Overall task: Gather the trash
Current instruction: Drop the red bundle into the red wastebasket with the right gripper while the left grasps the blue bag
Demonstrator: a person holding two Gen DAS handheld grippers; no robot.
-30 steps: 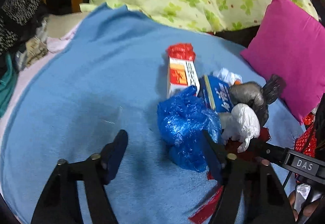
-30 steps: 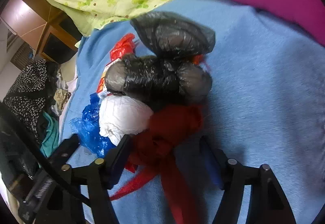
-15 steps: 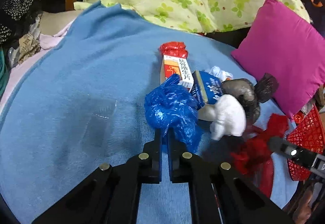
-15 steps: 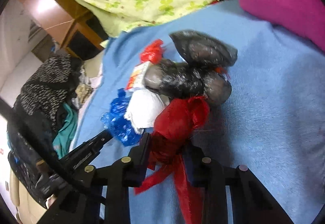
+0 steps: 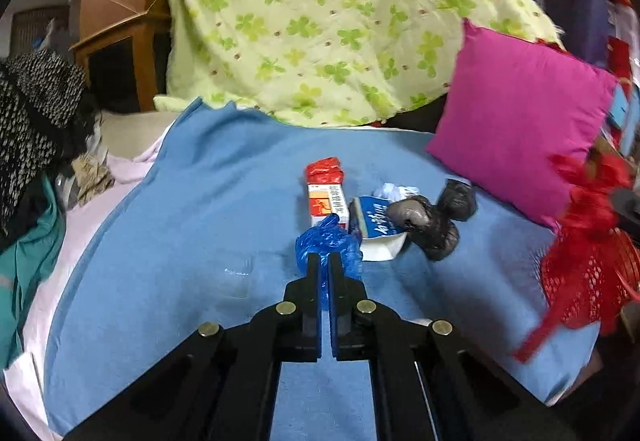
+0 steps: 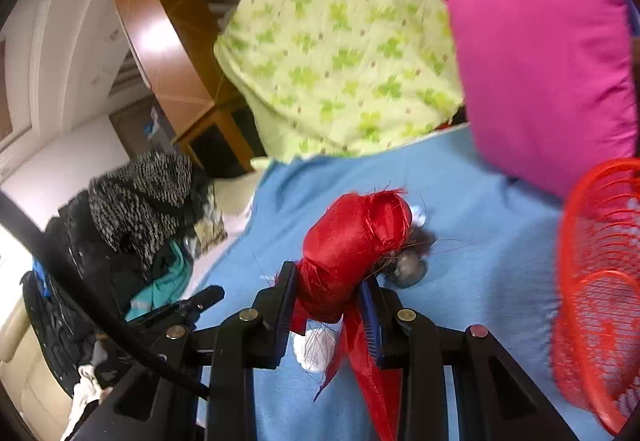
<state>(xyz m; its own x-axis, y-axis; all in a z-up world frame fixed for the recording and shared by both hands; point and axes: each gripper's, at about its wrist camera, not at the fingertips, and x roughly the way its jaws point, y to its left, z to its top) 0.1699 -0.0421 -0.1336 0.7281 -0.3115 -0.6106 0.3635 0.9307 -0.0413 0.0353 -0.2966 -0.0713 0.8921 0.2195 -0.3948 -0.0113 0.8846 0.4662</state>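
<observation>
Gripping: left hand-held gripper (image 5: pixel 323 261) pinches one blue bag (image 5: pixel 329 245); right hand-held gripper (image 6: pixel 329 283) clamps one red bag (image 6: pixel 352 241)

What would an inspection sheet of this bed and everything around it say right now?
Surface: blue blanket spread over the bed.
Job's things: blue plastic bag and red fabric scrap, each gripped; carton, blue-white packet and dark bags lie on the blanket; red mesh basket at the right.
Clutter: clothes pile at the left.
Grippers: left gripper shut on the blue plastic bag; right gripper clamped on the red fabric scrap.
Cables: black cable across the right wrist view.
Surroundings: green-leaf quilt, pink pillow, wooden furniture.
</observation>
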